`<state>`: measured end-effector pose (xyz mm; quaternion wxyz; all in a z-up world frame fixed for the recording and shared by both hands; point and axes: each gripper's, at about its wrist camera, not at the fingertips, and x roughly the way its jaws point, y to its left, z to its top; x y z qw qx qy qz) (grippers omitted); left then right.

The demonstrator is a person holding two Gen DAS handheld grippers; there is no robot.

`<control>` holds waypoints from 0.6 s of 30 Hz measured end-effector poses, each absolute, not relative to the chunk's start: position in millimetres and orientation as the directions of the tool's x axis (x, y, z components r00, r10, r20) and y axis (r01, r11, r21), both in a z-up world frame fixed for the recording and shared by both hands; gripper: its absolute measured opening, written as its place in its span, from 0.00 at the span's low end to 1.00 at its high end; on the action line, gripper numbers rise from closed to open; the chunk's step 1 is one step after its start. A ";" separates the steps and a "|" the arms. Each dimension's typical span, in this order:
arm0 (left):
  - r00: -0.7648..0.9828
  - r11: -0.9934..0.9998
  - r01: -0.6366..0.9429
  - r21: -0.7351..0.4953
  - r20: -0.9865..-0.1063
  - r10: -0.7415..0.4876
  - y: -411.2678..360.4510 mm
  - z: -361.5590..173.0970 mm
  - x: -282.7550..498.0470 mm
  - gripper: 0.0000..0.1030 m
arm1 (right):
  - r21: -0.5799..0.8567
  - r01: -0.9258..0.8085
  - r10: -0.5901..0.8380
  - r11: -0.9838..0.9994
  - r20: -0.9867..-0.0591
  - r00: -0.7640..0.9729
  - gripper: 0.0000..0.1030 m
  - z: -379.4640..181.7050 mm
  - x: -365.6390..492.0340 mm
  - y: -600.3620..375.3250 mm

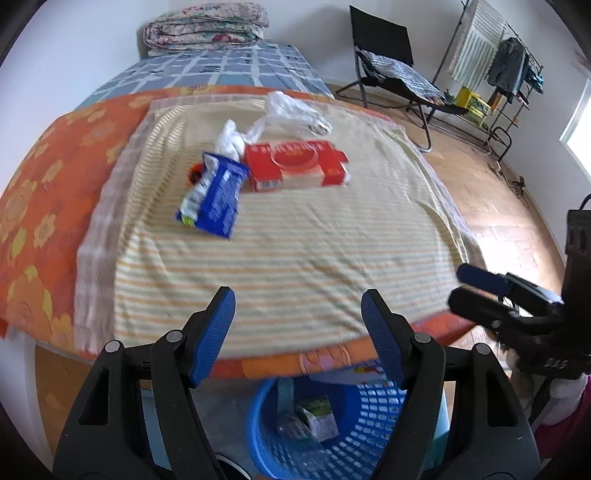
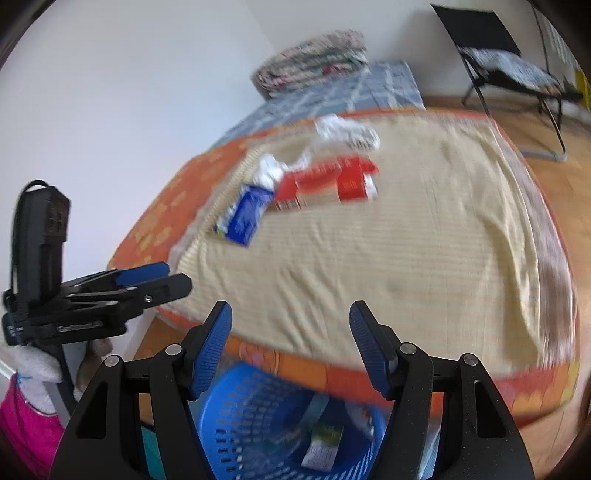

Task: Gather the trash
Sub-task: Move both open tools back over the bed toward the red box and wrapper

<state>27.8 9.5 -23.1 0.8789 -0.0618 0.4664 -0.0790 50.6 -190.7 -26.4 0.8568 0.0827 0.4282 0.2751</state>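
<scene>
Trash lies on the striped cloth [image 1: 295, 240] on the bed: a blue snack wrapper [image 1: 218, 195] [image 2: 245, 214], a red box [image 1: 295, 166] [image 2: 325, 182], crumpled white paper [image 1: 231, 140] [image 2: 271, 171] and a clear plastic bag [image 1: 295, 110] [image 2: 347, 133]. A blue mesh basket [image 1: 373, 417] [image 2: 236, 417] stands on the floor below the bed's near edge with a green-and-white carton [image 1: 317, 417] [image 2: 321, 443] inside. My left gripper [image 1: 297, 332] is open and empty above the basket. My right gripper [image 2: 290, 343] is open and empty above it too.
A folded floral quilt [image 1: 207, 26] lies at the bed's far end. A black chair [image 1: 388, 62] and a clothes rack [image 1: 498, 74] stand on the wooden floor to the right. The orange flowered sheet [image 1: 44, 206] covers the bed's left side.
</scene>
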 end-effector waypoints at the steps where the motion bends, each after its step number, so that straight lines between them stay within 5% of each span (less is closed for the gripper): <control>1: 0.552 0.979 0.076 -0.188 -0.810 -0.198 14.2 -22.9 35.6 0.71 | 0.367 -0.419 0.546 0.831 -0.684 0.484 0.64 -22.3 58.5 -187.8; 18: 0.527 0.983 0.007 -0.183 -0.835 -0.159 53.0 -57.5 112.1 0.71 | 0.344 -0.455 0.539 0.821 -0.729 0.422 0.66 -33.2 230.9 -141.1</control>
